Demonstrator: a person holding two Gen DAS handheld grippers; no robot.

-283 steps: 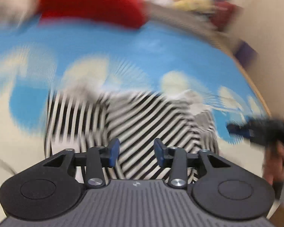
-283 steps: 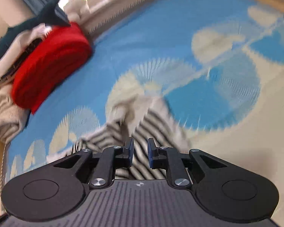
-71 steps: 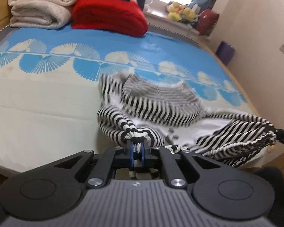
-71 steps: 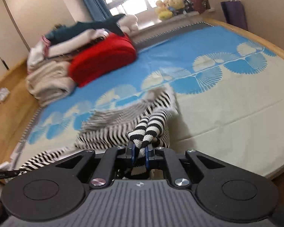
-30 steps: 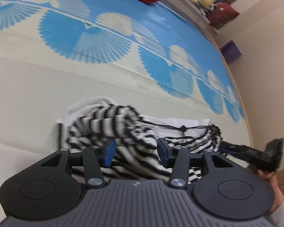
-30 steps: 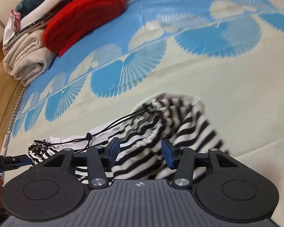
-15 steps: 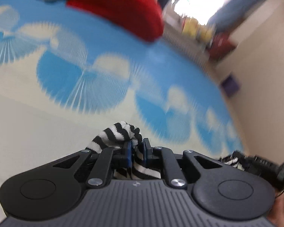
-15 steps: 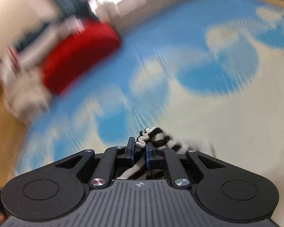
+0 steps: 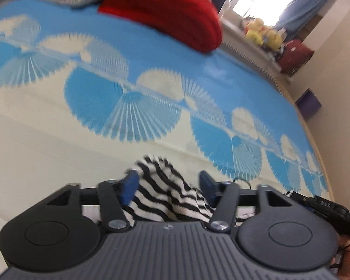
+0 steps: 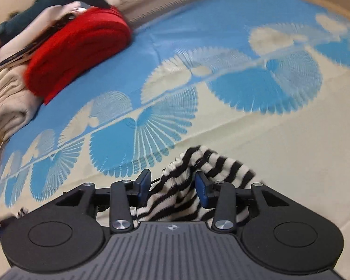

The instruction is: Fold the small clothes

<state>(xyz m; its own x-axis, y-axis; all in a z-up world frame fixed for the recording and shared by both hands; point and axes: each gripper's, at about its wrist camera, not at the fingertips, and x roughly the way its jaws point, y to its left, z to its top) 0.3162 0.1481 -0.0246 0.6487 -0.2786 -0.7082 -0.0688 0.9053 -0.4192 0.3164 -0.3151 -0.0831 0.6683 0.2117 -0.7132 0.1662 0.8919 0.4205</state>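
Lying bunched on the cream band of the bedspread, at its near edge, the black-and-white striped knit garment sits directly under both tools, one end to each, so the two can work a fold from opposite ends at once. A raised ridge of cloth stands up between each pair of fingers, which suggests a fold has just been laid and let go.

Left gripper: the jaws have just been opening and now stand well apart. The striped ridge rises between them. The blue pad on the left side sits against or just beside the cloth; blur prevents a firm call. The pad on the right side stands clear of it. No clamp is visible.

Right gripper: the jaws have just been opening and stand moderately apart. A hump of striped knit fills much of the gap, with a thin black drawcord trailing at the left side. The right-side pad is touching or nearly touching the cloth; the left-side pad shows a gap. The cloth appears released, not pinched.

A folded red blanket and beige folded bedding are stacked at the far end of the bed, well apart from the work area
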